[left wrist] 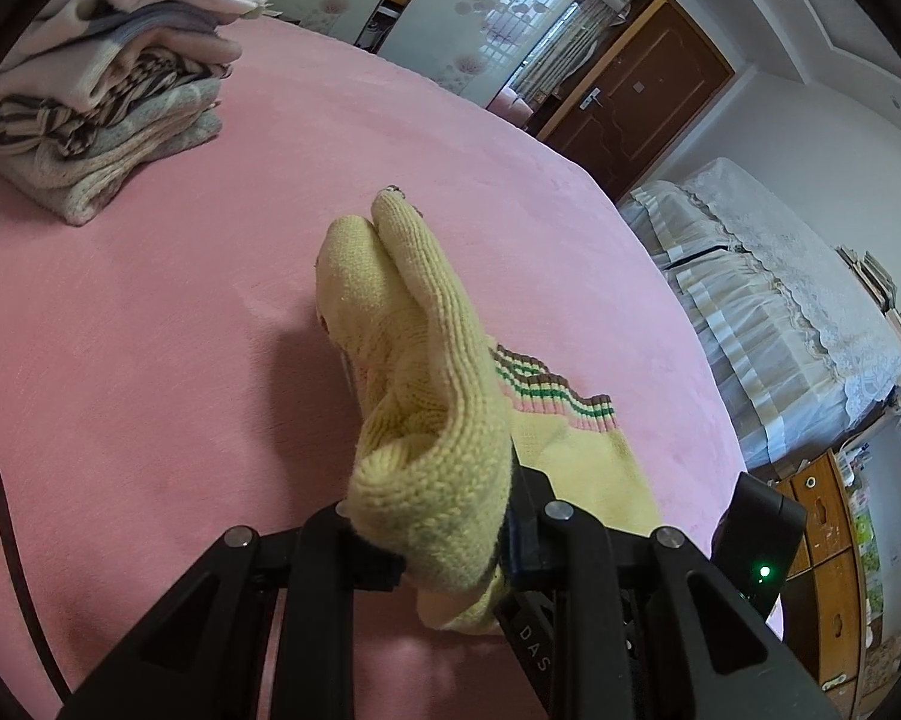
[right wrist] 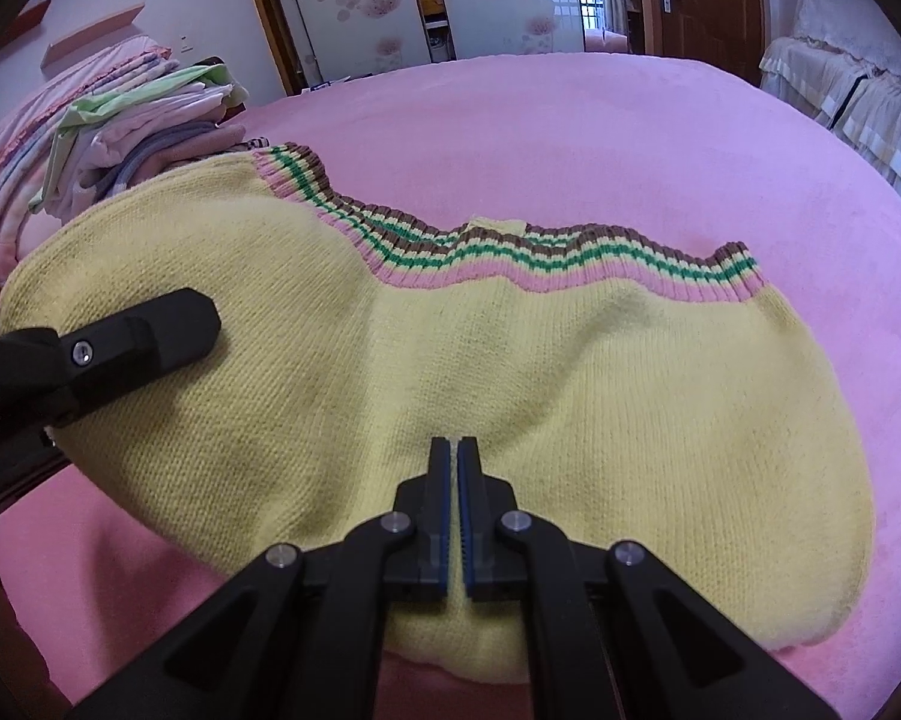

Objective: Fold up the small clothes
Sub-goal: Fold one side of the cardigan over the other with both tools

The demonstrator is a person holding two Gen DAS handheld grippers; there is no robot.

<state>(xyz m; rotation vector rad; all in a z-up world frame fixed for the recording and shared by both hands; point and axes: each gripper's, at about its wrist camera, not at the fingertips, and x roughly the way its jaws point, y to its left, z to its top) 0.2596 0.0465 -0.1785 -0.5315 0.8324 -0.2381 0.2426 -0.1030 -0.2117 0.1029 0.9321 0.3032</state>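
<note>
A small yellow knitted sweater (right wrist: 510, 372) with a pink, green and brown striped hem (right wrist: 546, 264) lies on the pink bed cover (right wrist: 630, 138). My right gripper (right wrist: 455, 450) is shut, pinching the sweater's near edge between its blue pads. My left gripper (left wrist: 444, 546) is shut on a bunched fold of the same sweater (left wrist: 414, 372), lifting it so the fabric rises in front of the camera. The left gripper also shows in the right wrist view (right wrist: 144, 330), over the sweater's left side.
A stack of folded clothes (left wrist: 102, 102) sits on the bed at the far left; it also shows in the right wrist view (right wrist: 132, 144). A white-covered bed or sofa (left wrist: 768, 312) stands to the right. Wardrobe doors (right wrist: 360, 6) and a brown door (left wrist: 648, 102) stand behind.
</note>
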